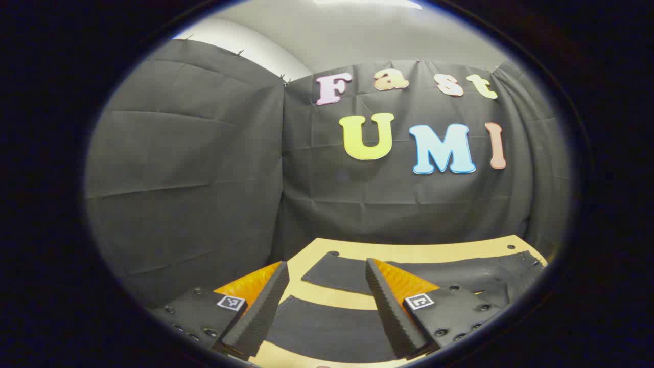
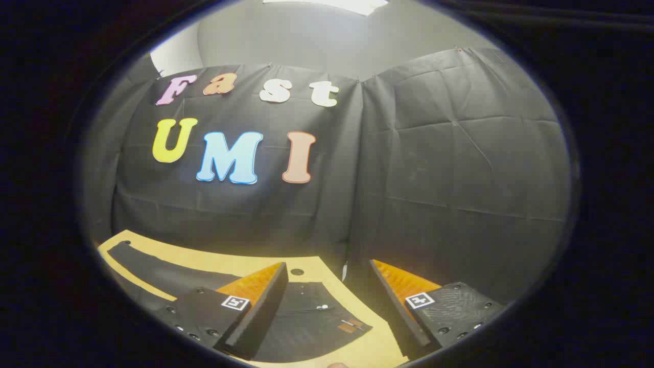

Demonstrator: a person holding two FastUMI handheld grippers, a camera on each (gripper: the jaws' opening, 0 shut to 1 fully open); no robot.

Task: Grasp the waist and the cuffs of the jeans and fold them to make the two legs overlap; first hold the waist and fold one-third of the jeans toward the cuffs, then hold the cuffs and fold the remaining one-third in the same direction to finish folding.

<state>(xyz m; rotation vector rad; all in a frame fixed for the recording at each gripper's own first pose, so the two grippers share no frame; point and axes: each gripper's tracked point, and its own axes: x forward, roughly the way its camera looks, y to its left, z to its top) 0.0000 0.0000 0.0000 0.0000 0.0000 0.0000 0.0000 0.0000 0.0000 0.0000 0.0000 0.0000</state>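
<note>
Below both tools, dark jeans [image 1: 327,332] lie flat on the desk [image 1: 409,251], long axis left-right. Left tool [image 1: 327,301] hangs wide above the legs; right tool [image 2: 327,301], also wide, above the waist [image 2: 311,317].

Light: my booth is dim, lit by a ceiling panel [image 2: 327,5] overhead.
Edges: strong fisheye bending, darkening outward.
Focus: near parts perhaps slightly soft.

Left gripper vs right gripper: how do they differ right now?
The left gripper hangs over the two spread legs of the jeans; the right gripper is over the waist end, near the table edge. Tabletop shows between the left's fingers, mostly dark denim between the right's. Both are open, above the cloth, holding nothing.
</note>
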